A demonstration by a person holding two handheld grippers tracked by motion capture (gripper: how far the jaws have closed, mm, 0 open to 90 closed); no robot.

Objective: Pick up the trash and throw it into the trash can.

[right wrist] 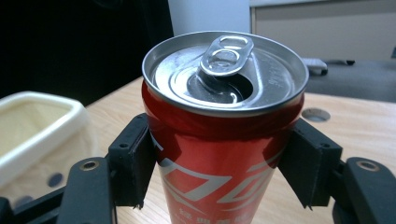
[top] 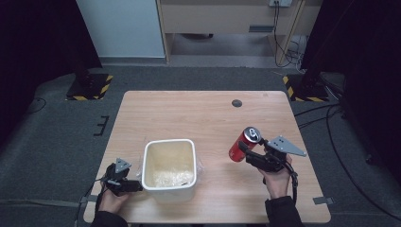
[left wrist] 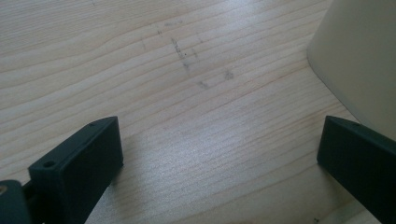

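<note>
A red drink can [right wrist: 224,135] is being held clamped between the two black jaws of the right gripper [top: 249,153], gripped on its body below the rim so that the opened top stays clear. In the high view the can [top: 244,144] is being carried tilted above the wooden table [top: 208,113], right of the white bin [top: 169,144] and well apart from it; it appears to be off the table, though contact at its base cannot be judged from that angle. The tab is raised and the mouth is open, so the can is probably being handled as an empty one, likely for dropping into the bin.

The left gripper [top: 135,186] is being kept just beside the bin's left wall, low over the table, with its jaws standing wide and nothing between them. In the left gripper view the cream wall of the bin [left wrist: 359,51] is lying just by one jaw, probably so that the bin can be steadied.
</note>
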